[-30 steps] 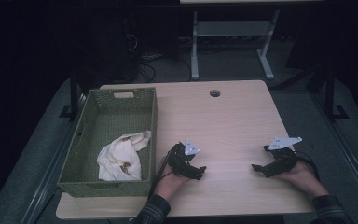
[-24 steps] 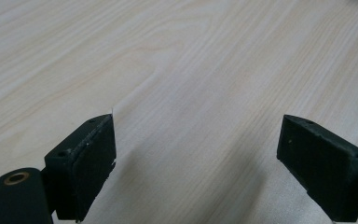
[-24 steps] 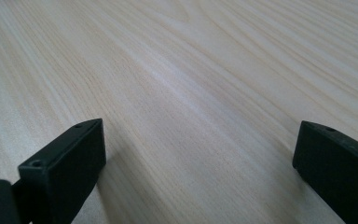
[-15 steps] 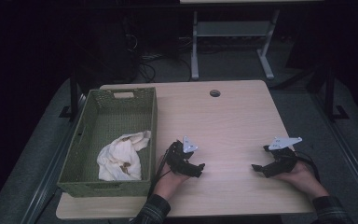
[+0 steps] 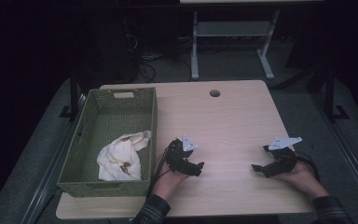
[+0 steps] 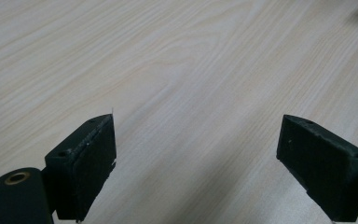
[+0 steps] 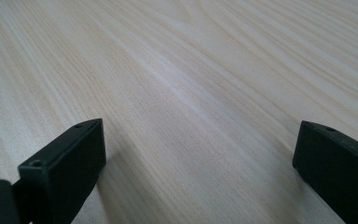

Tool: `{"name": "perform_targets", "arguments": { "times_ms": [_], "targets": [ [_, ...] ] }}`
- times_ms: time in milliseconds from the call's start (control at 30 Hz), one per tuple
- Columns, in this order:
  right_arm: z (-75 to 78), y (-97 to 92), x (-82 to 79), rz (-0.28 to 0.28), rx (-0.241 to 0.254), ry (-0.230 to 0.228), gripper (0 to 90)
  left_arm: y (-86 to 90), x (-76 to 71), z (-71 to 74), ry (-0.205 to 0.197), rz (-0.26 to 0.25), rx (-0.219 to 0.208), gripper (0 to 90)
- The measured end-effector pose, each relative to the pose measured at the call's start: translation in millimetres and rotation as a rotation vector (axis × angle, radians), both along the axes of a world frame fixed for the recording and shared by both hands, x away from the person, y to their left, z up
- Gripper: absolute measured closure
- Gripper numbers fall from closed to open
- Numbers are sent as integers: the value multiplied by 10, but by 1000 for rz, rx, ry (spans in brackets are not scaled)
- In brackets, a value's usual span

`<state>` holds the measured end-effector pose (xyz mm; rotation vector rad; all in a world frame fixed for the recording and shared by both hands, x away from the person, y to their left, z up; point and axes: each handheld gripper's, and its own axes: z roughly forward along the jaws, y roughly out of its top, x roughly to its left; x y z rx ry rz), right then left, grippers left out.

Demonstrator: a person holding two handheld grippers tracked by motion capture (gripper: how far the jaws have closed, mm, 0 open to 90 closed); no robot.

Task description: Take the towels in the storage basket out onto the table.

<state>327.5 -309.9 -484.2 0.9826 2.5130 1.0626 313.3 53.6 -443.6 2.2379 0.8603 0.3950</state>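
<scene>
No label or writing can be read on anything here. Your left gripper (image 5: pixel 193 167) rests on the table (image 5: pixel 233 121) just right of the green basket (image 5: pixel 147 116), jaws spread wide over bare wood. Your right gripper (image 5: pixel 259 169) lies near the table's right edge, jaws equally wide, holding nothing. The cream cloth (image 5: pixel 120 159) lies crumpled in the basket's near end. Since the earlier frames, both grippers and the cloth have barely shifted.
</scene>
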Motion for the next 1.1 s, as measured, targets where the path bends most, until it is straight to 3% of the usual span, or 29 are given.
{"name": "perform_targets", "arguments": {
  "times_ms": [800, 1100],
  "targets": [
    [1, 2, 1, 3, -2, 1, 22, 41, -2, 233, 8, 17, -49, 121],
    [1, 2, 1, 3, -1, 1, 22, 30, 7, 321, 10, 17, -43, 121]
  ]
}}
